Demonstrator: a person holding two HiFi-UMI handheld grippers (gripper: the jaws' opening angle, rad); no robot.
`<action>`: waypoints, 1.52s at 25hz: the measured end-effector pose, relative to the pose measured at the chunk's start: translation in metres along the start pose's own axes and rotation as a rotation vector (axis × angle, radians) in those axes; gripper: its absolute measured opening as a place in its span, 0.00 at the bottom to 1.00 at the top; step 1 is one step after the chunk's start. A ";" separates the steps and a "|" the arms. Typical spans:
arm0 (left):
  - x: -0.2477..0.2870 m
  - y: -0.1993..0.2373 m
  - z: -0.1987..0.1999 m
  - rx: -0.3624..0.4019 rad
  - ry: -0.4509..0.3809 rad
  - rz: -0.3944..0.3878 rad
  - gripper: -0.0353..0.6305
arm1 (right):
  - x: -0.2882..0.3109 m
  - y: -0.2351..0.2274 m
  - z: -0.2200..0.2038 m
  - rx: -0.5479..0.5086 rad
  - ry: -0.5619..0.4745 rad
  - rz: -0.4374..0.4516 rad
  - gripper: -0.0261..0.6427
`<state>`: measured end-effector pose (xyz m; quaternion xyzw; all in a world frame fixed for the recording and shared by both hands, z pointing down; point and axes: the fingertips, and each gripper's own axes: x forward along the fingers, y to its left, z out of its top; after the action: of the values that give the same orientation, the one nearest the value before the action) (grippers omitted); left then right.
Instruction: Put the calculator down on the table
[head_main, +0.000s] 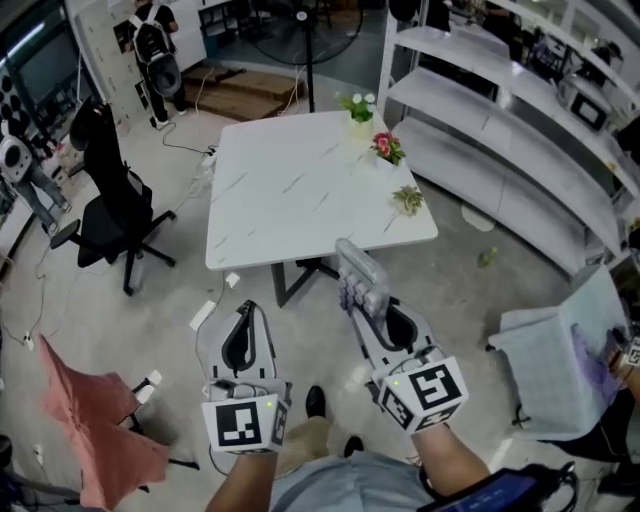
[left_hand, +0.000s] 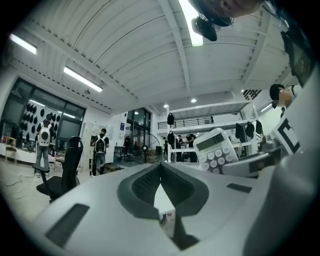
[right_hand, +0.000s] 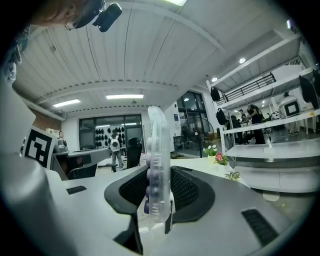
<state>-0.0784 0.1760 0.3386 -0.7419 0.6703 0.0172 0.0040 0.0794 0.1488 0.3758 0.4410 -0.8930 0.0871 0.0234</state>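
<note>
A pale calculator with purple-grey keys stands on edge in my right gripper, which is shut on its lower end. It hangs in the air just short of the near edge of the white marble-look table. In the right gripper view the calculator rises edge-on between the dark pads. From the left gripper view its keys and display show at the right. My left gripper hovers over the floor to the left, jaws shut with nothing between them.
Three small flower pots stand along the table's right edge. A black office chair is at the left and a red cloth at lower left. White shelving runs along the right, with a grey-covered seat below it.
</note>
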 end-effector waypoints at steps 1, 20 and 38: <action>0.011 0.008 0.001 0.001 0.000 -0.001 0.06 | 0.013 -0.002 0.003 -0.002 0.001 -0.001 0.25; 0.156 0.073 -0.004 0.039 0.008 -0.109 0.06 | 0.154 -0.041 0.037 0.006 -0.036 -0.069 0.25; 0.352 0.091 -0.017 0.099 0.091 -0.009 0.06 | 0.322 -0.168 0.053 0.087 0.002 0.025 0.25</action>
<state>-0.1329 -0.1837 0.3465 -0.7438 0.6664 -0.0497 0.0101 0.0182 -0.2130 0.3849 0.4305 -0.8937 0.1264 0.0041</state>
